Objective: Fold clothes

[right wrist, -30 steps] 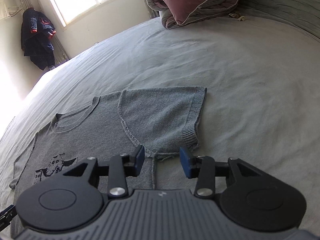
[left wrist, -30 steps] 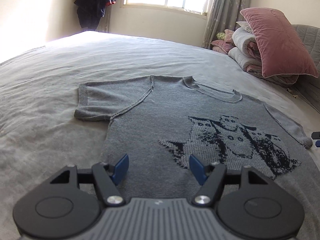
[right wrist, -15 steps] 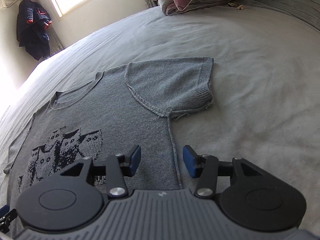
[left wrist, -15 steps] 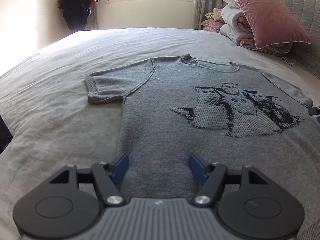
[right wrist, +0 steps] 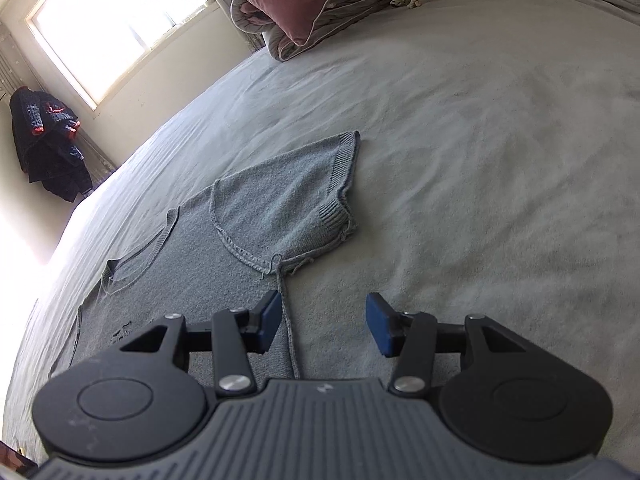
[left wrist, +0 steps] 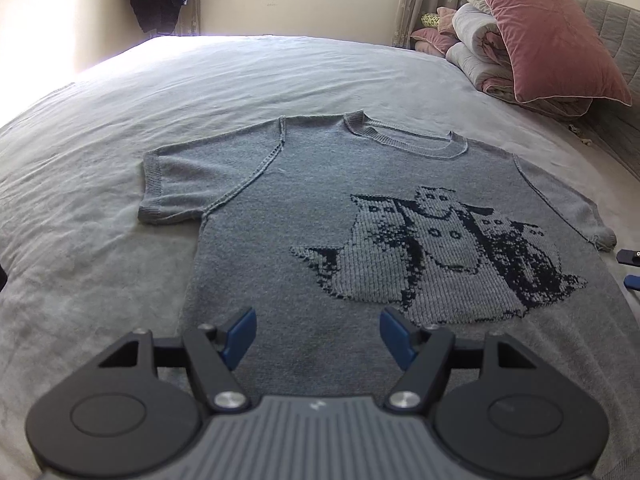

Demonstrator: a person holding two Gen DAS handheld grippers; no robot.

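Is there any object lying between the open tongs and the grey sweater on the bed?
Nothing visible is in the way. The left tongs are open over the lower body of the grey sweater. The right tongs are open across its side seam, with only bed cover beside it.

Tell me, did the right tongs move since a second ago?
Yes. The right tongs slid sideways, from over the grey knitted sweater's sleeve to straddling its side seam, partly over bare bedspread.

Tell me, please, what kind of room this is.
Most likely a bedroom in a home. A grey sweater lies flat on a wide bed, a pink pillow rests on folded quilts, and dark clothes hang beside a sunny window.
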